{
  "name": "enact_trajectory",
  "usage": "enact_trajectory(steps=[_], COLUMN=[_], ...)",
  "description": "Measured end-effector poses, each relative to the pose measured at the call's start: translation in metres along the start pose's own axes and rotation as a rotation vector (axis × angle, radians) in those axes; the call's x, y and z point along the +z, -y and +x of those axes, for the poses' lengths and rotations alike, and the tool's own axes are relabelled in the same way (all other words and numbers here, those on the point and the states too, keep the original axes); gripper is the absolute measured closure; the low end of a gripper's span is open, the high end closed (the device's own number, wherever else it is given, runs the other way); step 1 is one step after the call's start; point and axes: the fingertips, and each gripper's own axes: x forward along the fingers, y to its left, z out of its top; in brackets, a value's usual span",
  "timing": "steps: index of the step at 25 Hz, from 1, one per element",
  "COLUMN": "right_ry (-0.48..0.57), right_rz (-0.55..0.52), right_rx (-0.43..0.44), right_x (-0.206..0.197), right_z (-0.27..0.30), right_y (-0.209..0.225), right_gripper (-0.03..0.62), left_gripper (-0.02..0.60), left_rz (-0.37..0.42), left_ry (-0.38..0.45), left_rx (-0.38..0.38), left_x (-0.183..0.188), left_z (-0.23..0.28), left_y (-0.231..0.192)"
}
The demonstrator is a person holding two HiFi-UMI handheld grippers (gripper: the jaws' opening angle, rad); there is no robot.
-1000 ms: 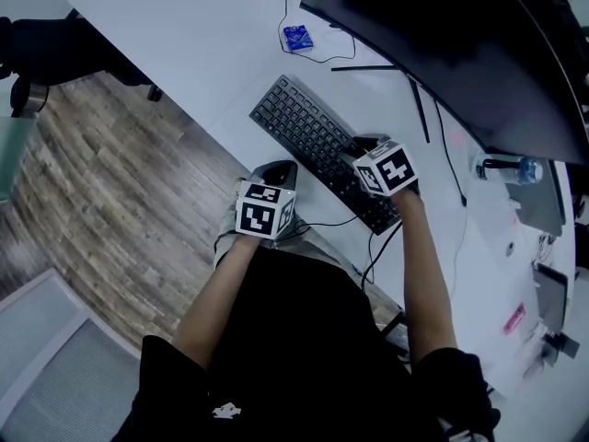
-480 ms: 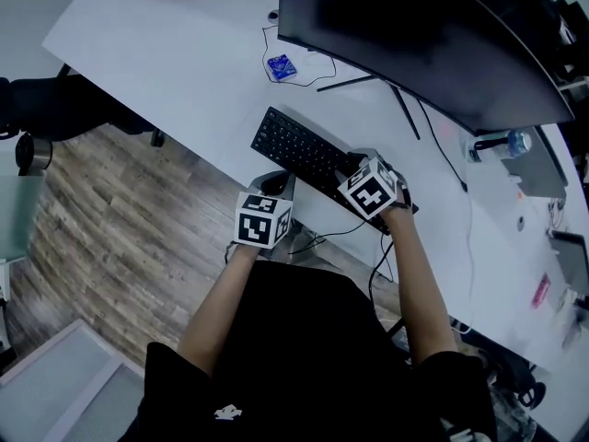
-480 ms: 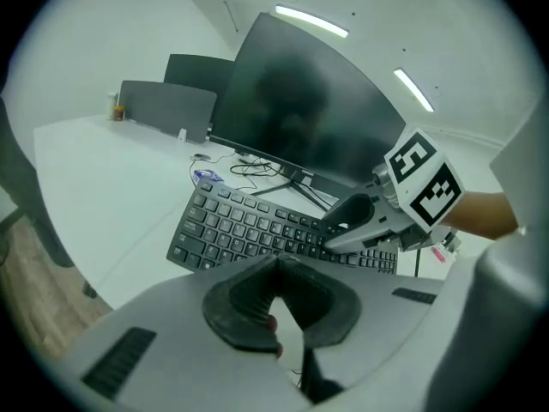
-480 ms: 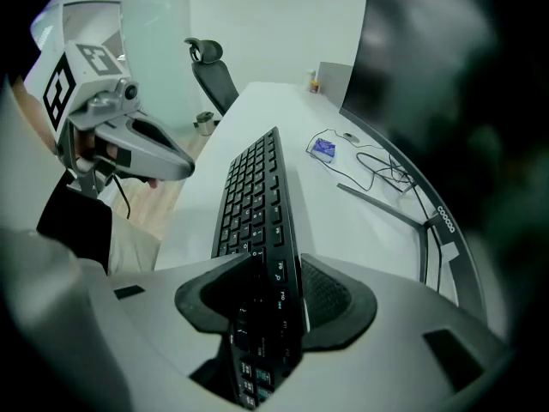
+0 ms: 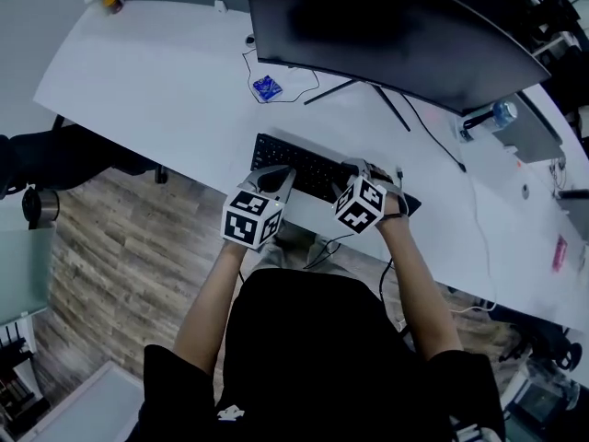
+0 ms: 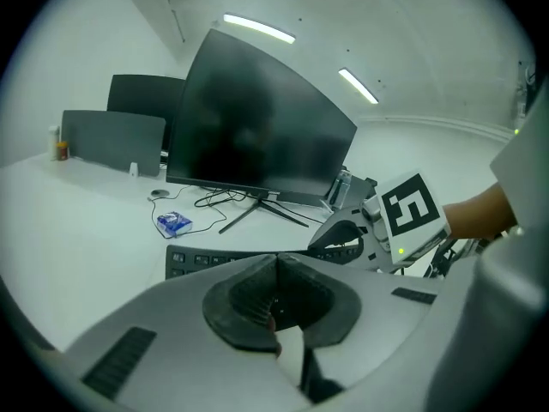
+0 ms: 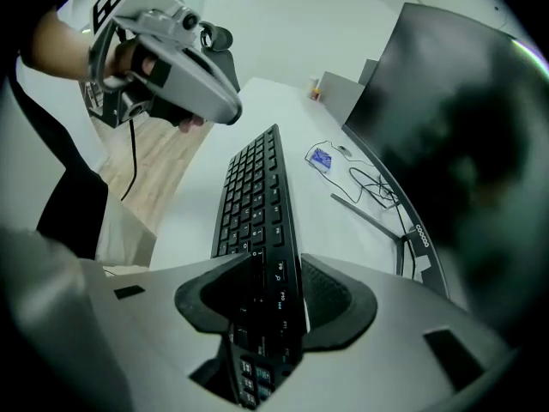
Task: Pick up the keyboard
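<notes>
Here are 2 hand-held grippers (image 5: 274, 179) (image 5: 361, 168), 1 keyboard (image 5: 299, 162), 1 blue packet (image 5: 266, 87).

Cool, even office light
Two ceiling strips (image 6: 257, 28) light the desk (image 5: 166, 81), shadows soft; both gripper views bend toward dark round edges, and the keyboard (image 7: 257, 230) blurs at its near end in the right one.

left gripper (image 5: 276, 180) lifted from the desk (image 5: 156, 99) edge up beside the keyboard (image 5: 304, 164)
</notes>
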Motion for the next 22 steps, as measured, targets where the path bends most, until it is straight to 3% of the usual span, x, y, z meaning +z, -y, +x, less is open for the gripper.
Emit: enact_trajectory(steps=[10, 17, 22], right_ry=[0.0, -0.011, -0.011], right_rz=[-0.036, -0.042, -0.047], right_rx=[-0.138, -0.21, -0.252], right_x=[0.001, 0.004, 0.004], right_z=[-0.009, -0.013, -0.017], right_y=[-0.008, -0.011, -0.015], right_gripper=[0.411, 0.411, 0.411], left_gripper=[0.583, 0.574, 0.418], left_rz=[0.316, 0.532, 0.75], left_ry=[-0.112, -0.116, -0.226], left_rx=[-0.124, -0.122, -0.194], left_x=[0.019, 0.032, 0.02], left_z=[0.013, 0.031, 0.044], left_y=[0.006, -0.006, 0.0])
